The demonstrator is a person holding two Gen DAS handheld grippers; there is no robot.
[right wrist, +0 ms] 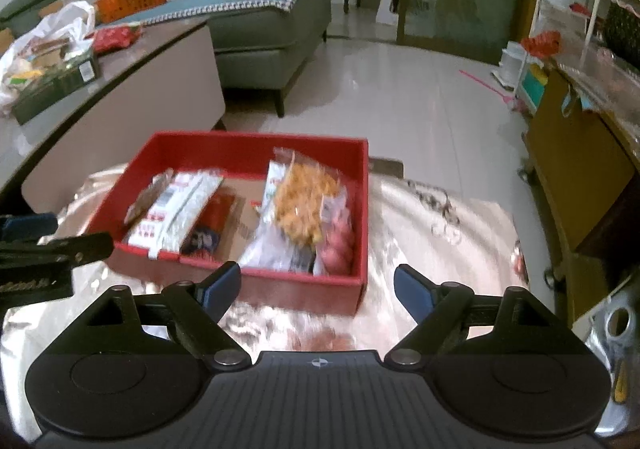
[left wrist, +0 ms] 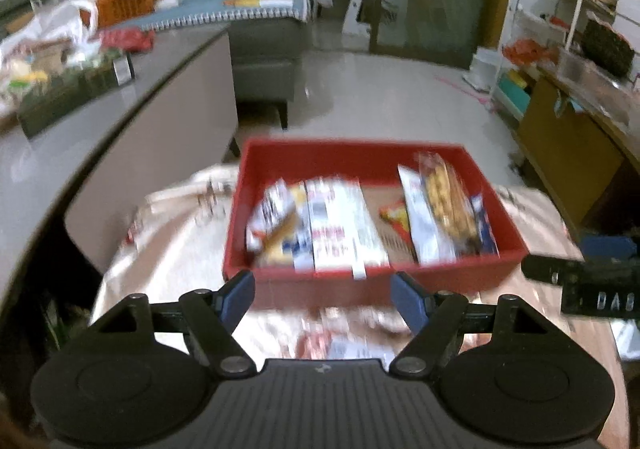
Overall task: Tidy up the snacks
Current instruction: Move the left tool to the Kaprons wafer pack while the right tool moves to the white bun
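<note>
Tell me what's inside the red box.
The red box holds snack packets: a white packet on the left, a clear bag of yellow snacks on the right. Anything beneath them is hidden.

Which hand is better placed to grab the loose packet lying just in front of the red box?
Probably left: the blurred packet lies between its open fingers, before the red box.

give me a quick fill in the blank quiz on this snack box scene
1. The snack packets lie inside a ____ box.
2. Both the left gripper and the right gripper have their jaws ____, with nothing between them.
3. The packet of yellow snacks lies toward the ____ side of the box in the right wrist view.
4. The box stands on a table covered with a shiny ____.

Missing words: red; open; right; cloth
</note>
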